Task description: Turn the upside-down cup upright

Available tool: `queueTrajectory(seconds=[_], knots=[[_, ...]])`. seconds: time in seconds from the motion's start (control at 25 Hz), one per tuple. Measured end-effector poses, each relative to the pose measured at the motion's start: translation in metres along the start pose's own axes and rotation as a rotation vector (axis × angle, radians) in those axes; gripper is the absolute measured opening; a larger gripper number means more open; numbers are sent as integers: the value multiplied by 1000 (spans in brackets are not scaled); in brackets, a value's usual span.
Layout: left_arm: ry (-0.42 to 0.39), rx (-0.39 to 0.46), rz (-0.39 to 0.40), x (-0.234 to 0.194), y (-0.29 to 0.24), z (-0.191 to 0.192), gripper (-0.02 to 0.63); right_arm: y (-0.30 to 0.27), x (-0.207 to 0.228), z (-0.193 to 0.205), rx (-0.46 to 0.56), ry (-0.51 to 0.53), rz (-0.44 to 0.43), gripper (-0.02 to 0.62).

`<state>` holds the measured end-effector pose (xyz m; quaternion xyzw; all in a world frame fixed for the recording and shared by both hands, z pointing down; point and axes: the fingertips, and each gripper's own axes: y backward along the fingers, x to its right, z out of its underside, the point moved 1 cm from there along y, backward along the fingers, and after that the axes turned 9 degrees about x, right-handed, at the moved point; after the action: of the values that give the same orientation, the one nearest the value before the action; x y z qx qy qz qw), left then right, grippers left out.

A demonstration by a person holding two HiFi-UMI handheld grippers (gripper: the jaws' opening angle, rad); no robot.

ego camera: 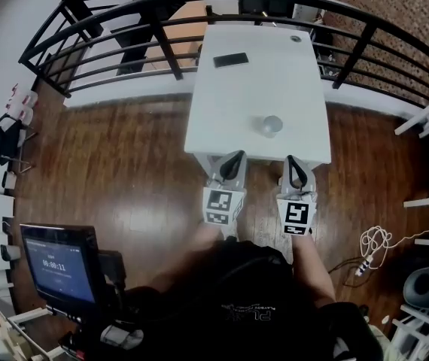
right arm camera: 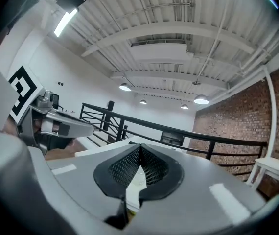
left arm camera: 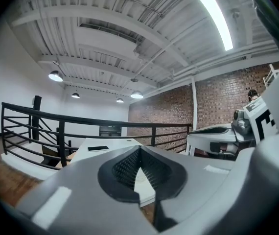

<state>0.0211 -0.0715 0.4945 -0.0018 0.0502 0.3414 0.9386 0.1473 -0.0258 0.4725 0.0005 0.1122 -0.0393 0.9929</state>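
Cup (ego camera: 272,125) sat on the white bench (ego camera: 222,104) near its front edge, apart from both claws. Left claw (ego camera: 234,159) and right claw (ego camera: 293,162) hovered at that edge, each with jaws pressed together, holding nothing

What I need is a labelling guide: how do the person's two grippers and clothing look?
The left gripper and right gripper match: light grey shells, black meshed fingers, and a white cube with black square markers behind. The person wears a black top.
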Motion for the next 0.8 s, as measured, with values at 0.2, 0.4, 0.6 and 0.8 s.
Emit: queueTrajectory(seconds=[0.2, 0.4, 0.6, 0.8], knots=[[-17, 12, -32, 28, 25, -4, -5, 34, 8, 8, 9, -111, 13, 13], [-9, 6, -90, 49, 68, -2, -5, 75, 4, -2, 39, -130, -21, 14], [-10, 8, -120, 79, 112, -6, -5, 123, 6, -3, 47, -150, -27, 13], [-35, -15, -132, 73, 122, -1, -5, 131, -2, 12, 27, -174, -21, 12]])
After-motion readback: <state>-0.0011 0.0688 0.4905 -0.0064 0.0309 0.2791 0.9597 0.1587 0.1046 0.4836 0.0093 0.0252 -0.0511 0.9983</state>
